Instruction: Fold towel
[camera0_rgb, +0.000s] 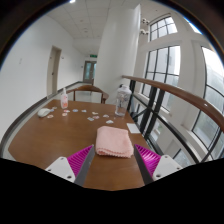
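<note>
Resting between open jaws: pink towel (113, 141); table (60, 140)

You see: pink towel (113, 142), plain; magenta pads (80, 158) on white fingers; brown wooden table (60, 140); white pillar (118, 50); brown handrail (180, 95).

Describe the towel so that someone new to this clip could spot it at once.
On the long brown wooden table, look at the end nearest the gripper. The towel lies there between the open fingers, a folded pink bundle, far larger than the small white scraps scattered beyond.
</note>
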